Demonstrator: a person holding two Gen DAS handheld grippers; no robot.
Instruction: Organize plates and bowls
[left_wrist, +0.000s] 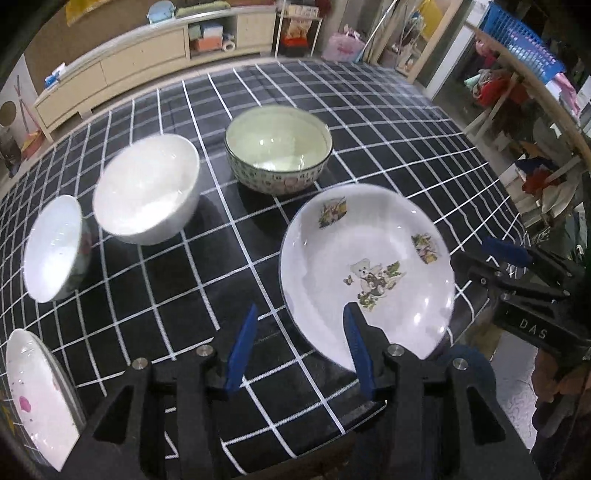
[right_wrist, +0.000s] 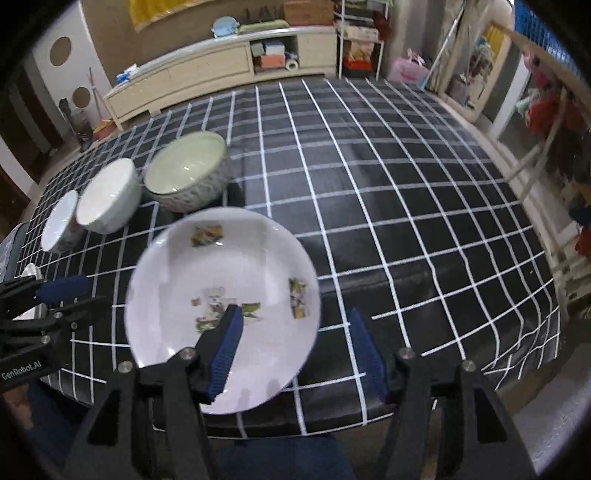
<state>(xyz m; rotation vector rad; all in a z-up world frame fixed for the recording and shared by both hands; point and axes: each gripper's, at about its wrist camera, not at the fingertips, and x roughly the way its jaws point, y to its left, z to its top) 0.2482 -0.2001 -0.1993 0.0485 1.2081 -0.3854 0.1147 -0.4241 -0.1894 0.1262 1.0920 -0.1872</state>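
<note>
A white plate with a bear print (left_wrist: 369, 266) (right_wrist: 221, 295) lies near the table's front edge. A patterned green bowl (left_wrist: 279, 147) (right_wrist: 186, 171), a plain white bowl (left_wrist: 147, 188) (right_wrist: 107, 195) and a small floral bowl (left_wrist: 55, 247) (right_wrist: 61, 221) stand in a row behind it. A pink-flowered plate (left_wrist: 37, 395) lies at the front left. My left gripper (left_wrist: 299, 350) is open, just left of the bear plate's near rim. My right gripper (right_wrist: 295, 350) is open, its left finger (right_wrist: 227, 347) over the plate, its right finger beyond the rim.
The table wears a black cloth with a white grid (right_wrist: 406, 221). A cream sideboard (left_wrist: 147, 62) stands beyond the far edge. Shelves with clothes and a blue crate (left_wrist: 524, 44) stand to the right.
</note>
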